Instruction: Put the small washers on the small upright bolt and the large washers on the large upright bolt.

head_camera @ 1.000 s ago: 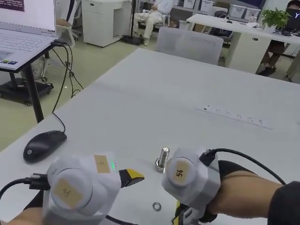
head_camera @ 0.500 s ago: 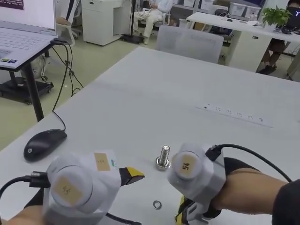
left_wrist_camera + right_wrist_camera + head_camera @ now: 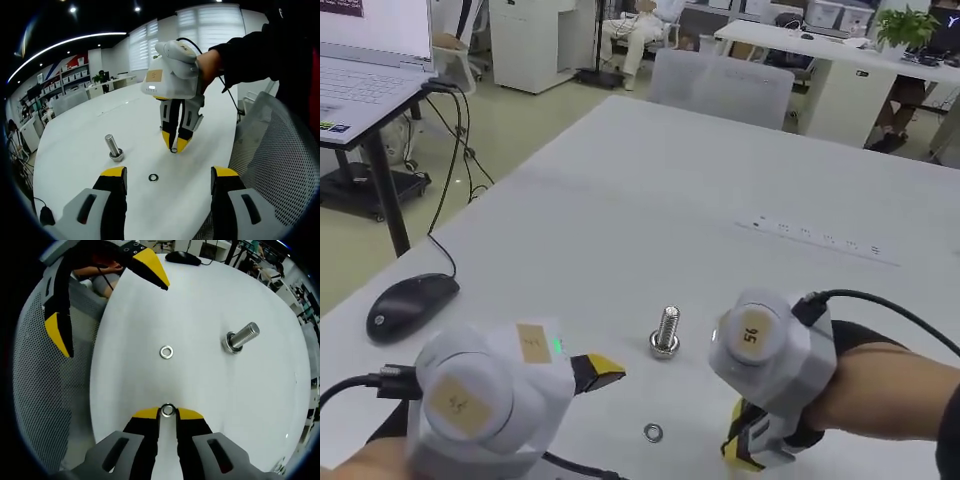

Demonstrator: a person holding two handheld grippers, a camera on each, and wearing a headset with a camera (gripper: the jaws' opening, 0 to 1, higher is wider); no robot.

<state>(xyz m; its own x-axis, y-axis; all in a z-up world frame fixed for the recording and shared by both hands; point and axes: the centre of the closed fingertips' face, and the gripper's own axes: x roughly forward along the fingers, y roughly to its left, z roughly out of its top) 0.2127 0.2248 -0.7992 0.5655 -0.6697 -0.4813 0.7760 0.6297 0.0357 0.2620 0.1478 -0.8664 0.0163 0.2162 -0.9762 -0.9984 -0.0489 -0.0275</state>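
Currently, head view: the upright bolt (image 3: 666, 333) is standing just beyond a loose washer (image 3: 653, 432). Left gripper view: the left gripper (image 3: 169, 174) is gaping empty. Right gripper view: the right gripper (image 3: 167, 415) is pinching a second washer (image 3: 168, 410), probably needing centring over the bolt next.

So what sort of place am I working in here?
Most likely an open-plan office or lab: a laptop off to the side, a computer mouse on the white table, and further back more desks, a grey office chair and a potted plant.
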